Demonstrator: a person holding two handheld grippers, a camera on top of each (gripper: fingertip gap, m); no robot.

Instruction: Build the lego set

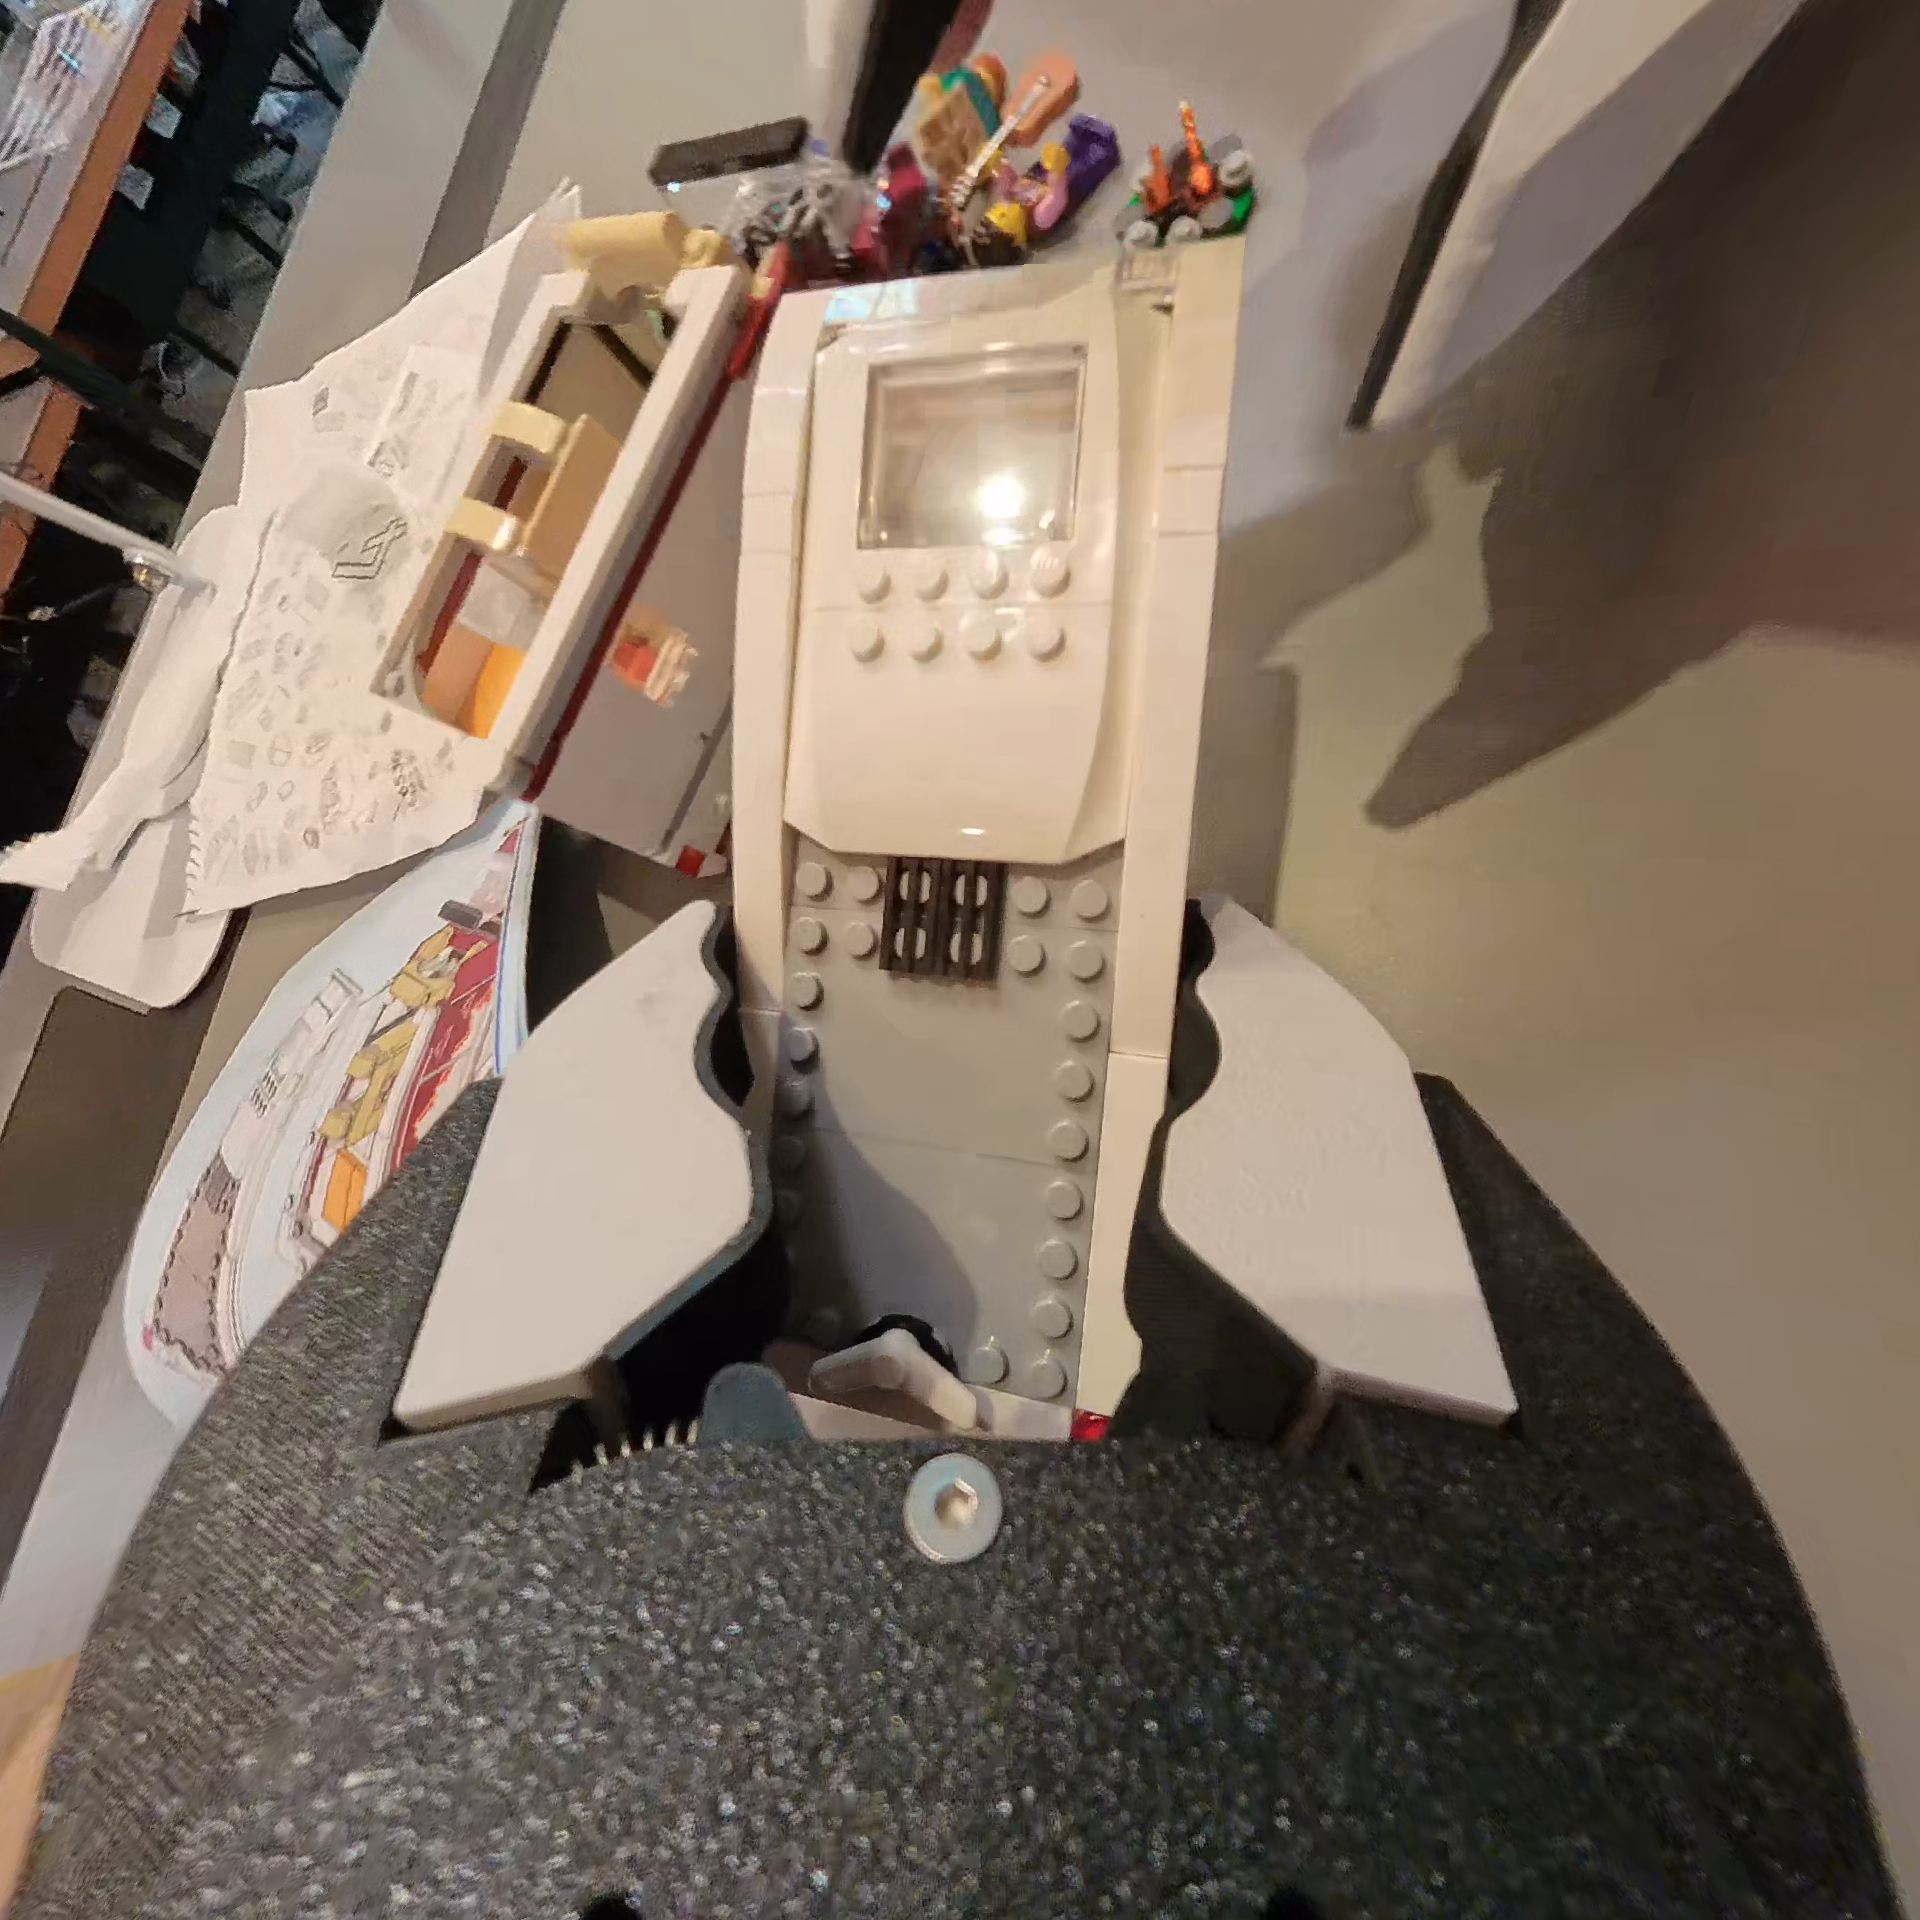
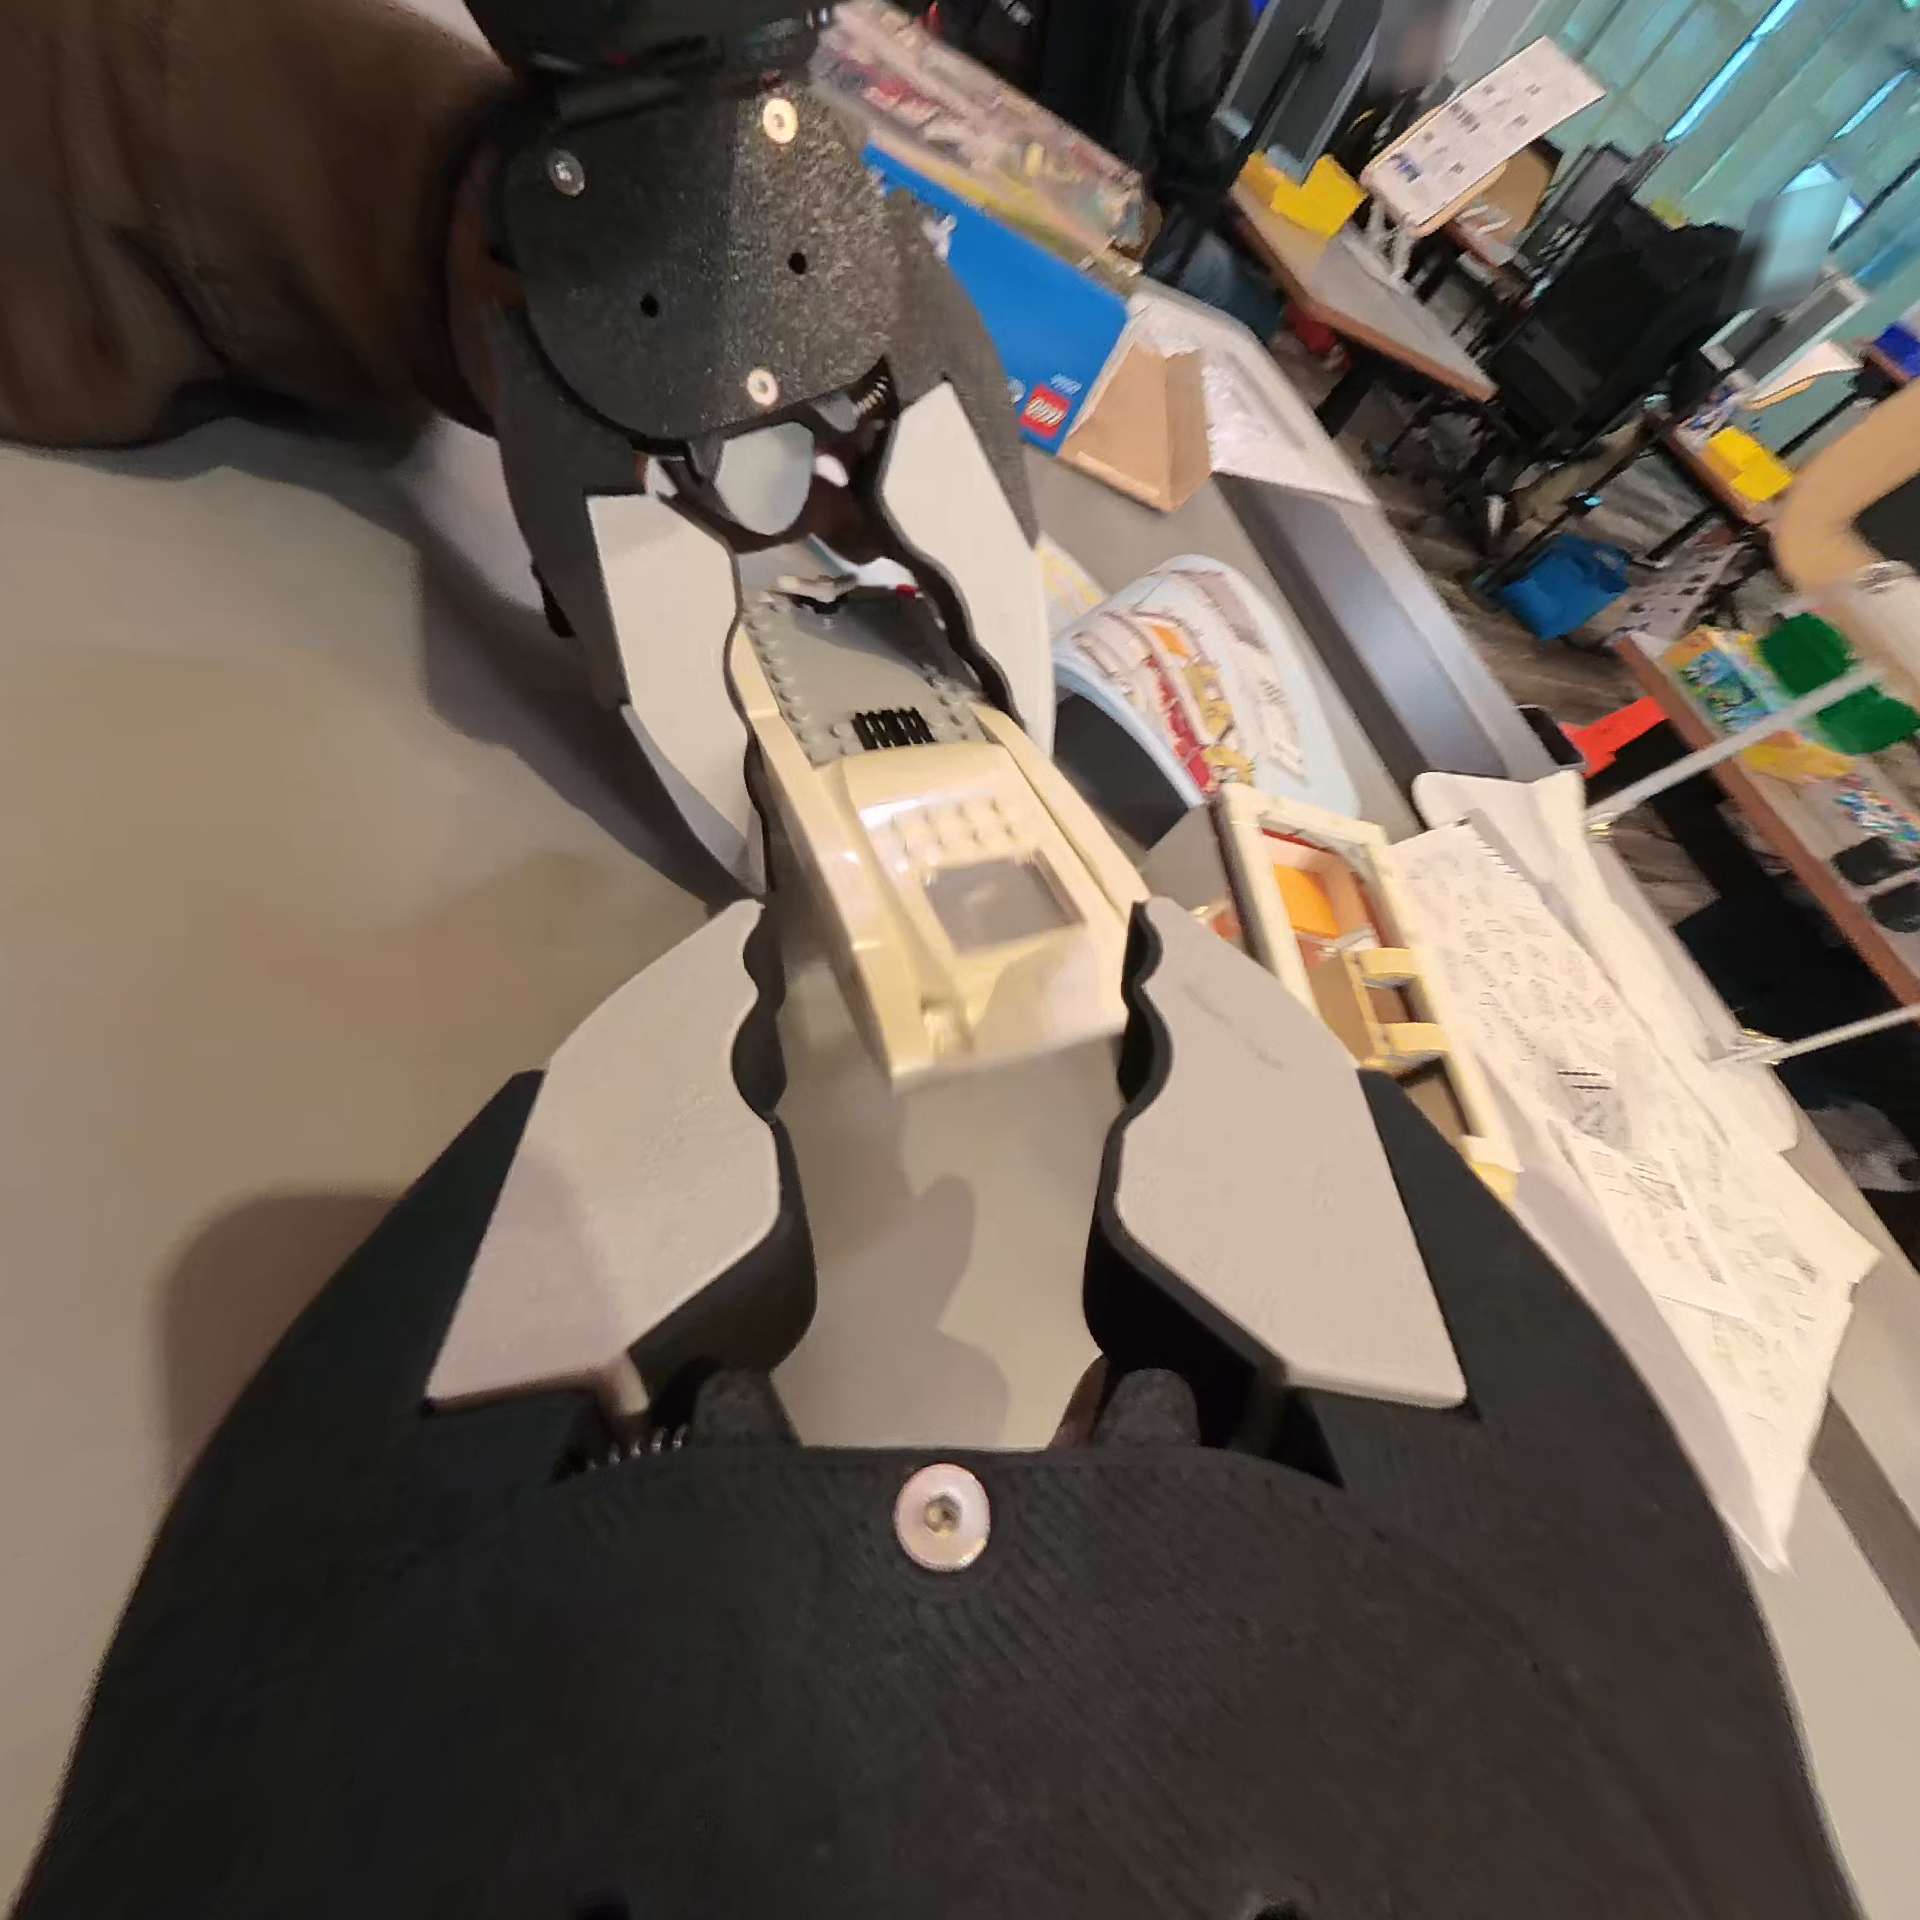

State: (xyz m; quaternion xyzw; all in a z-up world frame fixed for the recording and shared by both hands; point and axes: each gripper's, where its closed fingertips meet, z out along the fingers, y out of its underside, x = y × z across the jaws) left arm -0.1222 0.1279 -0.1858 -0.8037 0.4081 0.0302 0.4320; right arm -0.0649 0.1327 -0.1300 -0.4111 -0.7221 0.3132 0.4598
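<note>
Left hand-held gripper point(image 1: 961, 997) clamps the white brick-built roof section point(image 1: 966, 665), long axis toward 12 o'clock; right hand-held gripper point(image 2: 940, 997), jaws apart, straddles its far end above the surface point(image 2: 260, 831)

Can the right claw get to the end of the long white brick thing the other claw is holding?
Probably yes. The long white brick build, gripped by the left claw, points straight at the right claw. That claw's fingers stand open around the build's near end, and nothing lies in between.
</note>
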